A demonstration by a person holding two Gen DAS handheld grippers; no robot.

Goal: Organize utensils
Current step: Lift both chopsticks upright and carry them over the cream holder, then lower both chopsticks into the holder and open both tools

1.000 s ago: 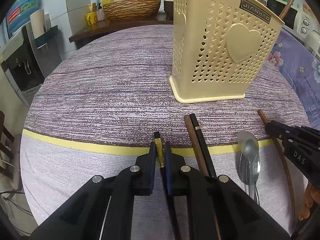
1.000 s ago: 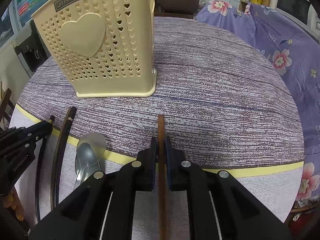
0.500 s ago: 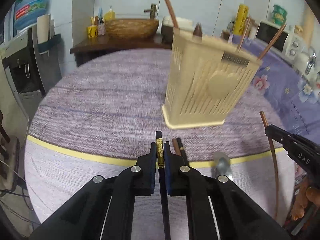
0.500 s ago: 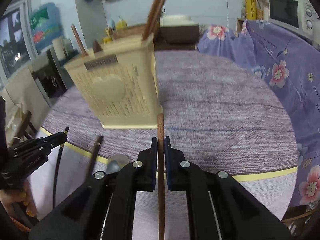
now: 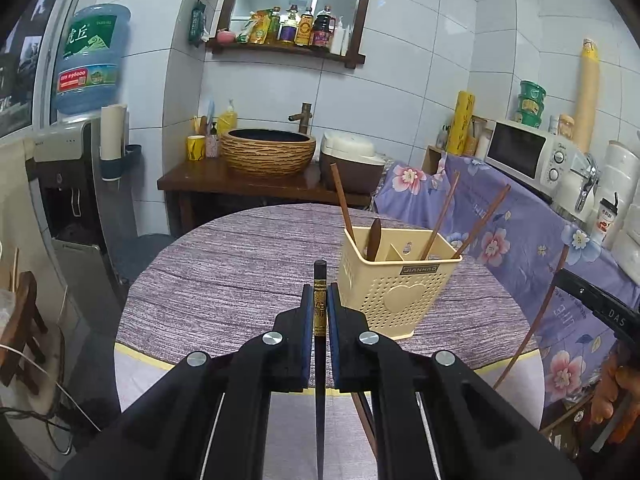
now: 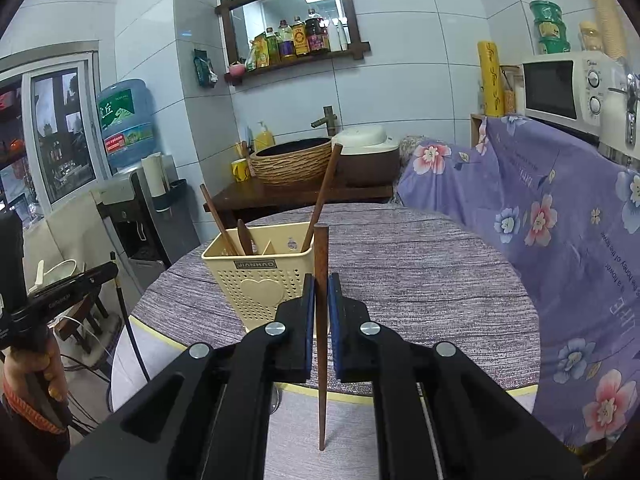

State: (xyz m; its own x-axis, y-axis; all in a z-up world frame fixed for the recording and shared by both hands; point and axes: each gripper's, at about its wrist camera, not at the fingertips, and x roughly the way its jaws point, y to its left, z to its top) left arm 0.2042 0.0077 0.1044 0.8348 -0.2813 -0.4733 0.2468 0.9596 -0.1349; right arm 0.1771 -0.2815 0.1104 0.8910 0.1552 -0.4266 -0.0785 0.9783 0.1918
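Note:
My left gripper (image 5: 319, 292) is shut on a black chopstick with a gold band (image 5: 319, 312), held up above the round table (image 5: 240, 272). The right gripper (image 6: 321, 280) is shut on a brown wooden chopstick (image 6: 321, 320), its thin end hanging down. A cream perforated utensil holder (image 5: 394, 292) stands on the table ahead, with several brown chopsticks (image 5: 440, 216) and a dark wooden handle (image 5: 374, 240) upright in it. In the right wrist view the holder (image 6: 256, 280) is left of the held chopstick. Another brown chopstick (image 5: 366, 420) lies on the table below my left gripper.
A purple flowered cloth (image 6: 560, 220) covers furniture right of the table. Behind the table a wooden counter (image 5: 248, 182) carries a woven basin (image 5: 268, 152) and a rice cooker (image 5: 348, 156). A water dispenser (image 5: 76, 168) stands at the left. A microwave (image 5: 532, 156) sits at the right.
Both grippers rose from the tabletop and tilted up, each lifting its chopstick. The spoon and most loose chopsticks dropped out of sight; the holder's open top shows.

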